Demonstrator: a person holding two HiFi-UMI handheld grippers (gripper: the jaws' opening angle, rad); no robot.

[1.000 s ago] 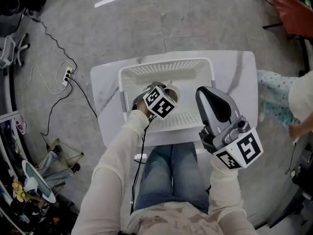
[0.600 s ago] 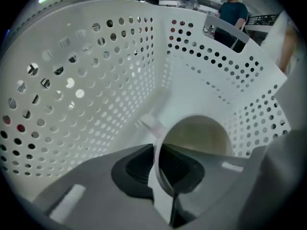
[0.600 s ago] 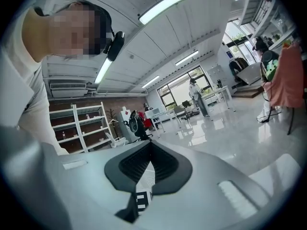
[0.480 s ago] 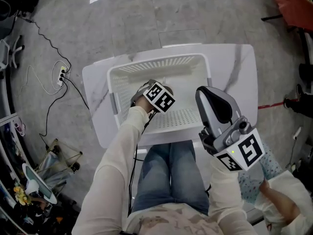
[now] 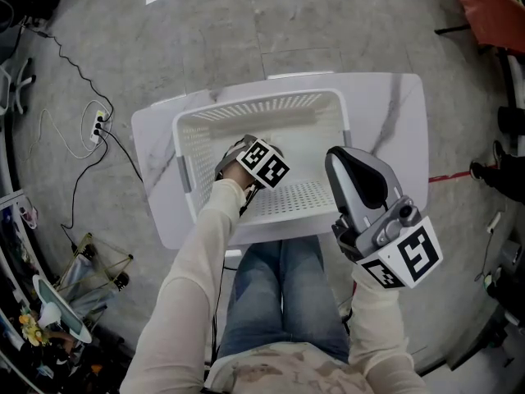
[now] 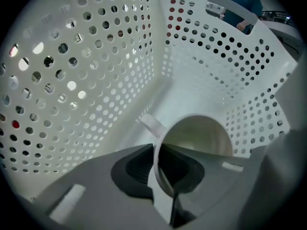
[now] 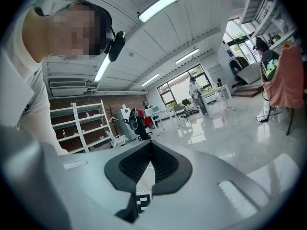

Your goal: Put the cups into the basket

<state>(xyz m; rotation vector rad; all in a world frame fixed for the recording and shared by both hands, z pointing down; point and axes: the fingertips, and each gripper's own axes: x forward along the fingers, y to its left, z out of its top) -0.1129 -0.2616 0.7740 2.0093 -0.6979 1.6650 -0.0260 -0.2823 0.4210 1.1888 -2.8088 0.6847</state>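
Down inside the basket (image 6: 96,80), left gripper (image 6: 165,186) has sunk, clamping the cup (image 6: 196,135), seemingly near release; right gripper (image 7: 144,174) idle, jaws together.

Cream sleeves (image 5: 197,269), blue jeans (image 5: 279,294); right tongs (image 7: 149,152) grey, black-white marker cube (image 5: 402,257).

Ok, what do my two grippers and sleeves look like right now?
The left gripper and right gripper are grey, with ribbed dark claw pads and a black-and-white marker cube each. Sleeves are cream; a black cable runs along the left one.
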